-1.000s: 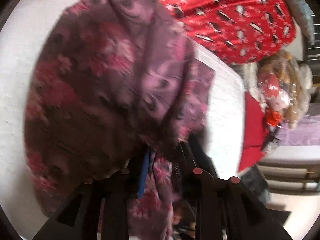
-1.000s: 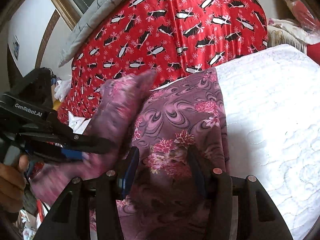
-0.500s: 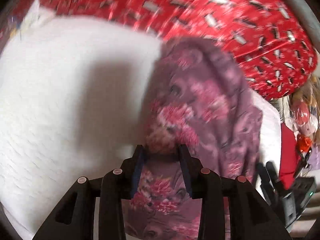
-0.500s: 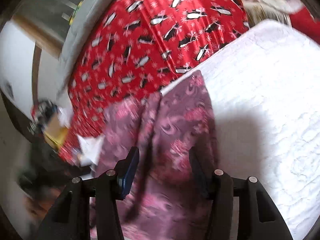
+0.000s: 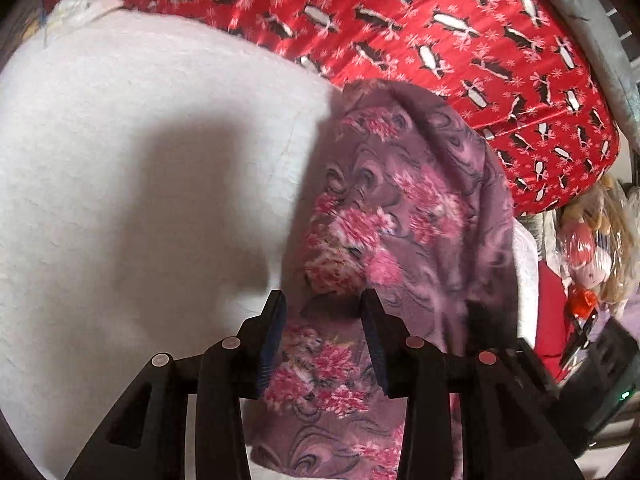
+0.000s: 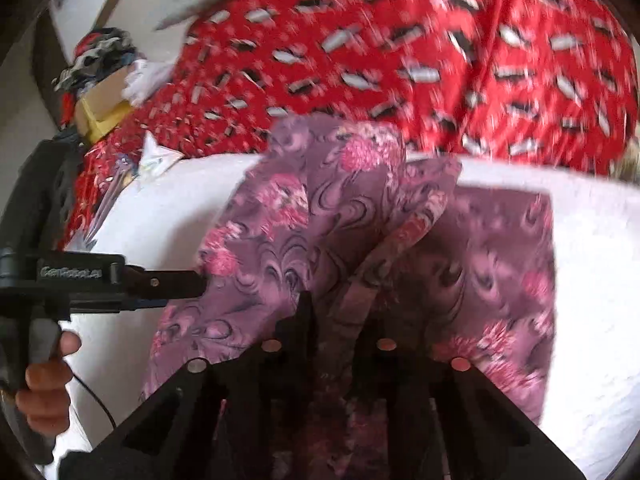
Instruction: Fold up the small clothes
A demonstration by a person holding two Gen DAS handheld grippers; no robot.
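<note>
A purple floral garment (image 5: 400,200) lies partly folded on the white quilted bed (image 5: 120,160). My left gripper (image 5: 323,308) hovers over its near end. Its jaws are opening, with cloth between and under the fingers but no pad pressing on it. In the right wrist view the same garment (image 6: 280,240) is draped in layers, and the left gripper (image 6: 200,282) sits at its left edge, held by a hand (image 6: 44,380). My right gripper (image 6: 340,304) is closing, its fingers pinching a raised fold of the garment.
A red penguin-print blanket (image 5: 440,20) is heaped along the far side of the bed. Plastic-wrapped toys (image 5: 592,240) sit beyond the bed's right edge. A cardboard box with a pile of clothes (image 6: 100,92) stands at the far left corner.
The left gripper carried its held-up part of the garment over, laid it down, and its jaws widened. The right gripper, open over the cloth before, rolled, rose and closed on a fold.
</note>
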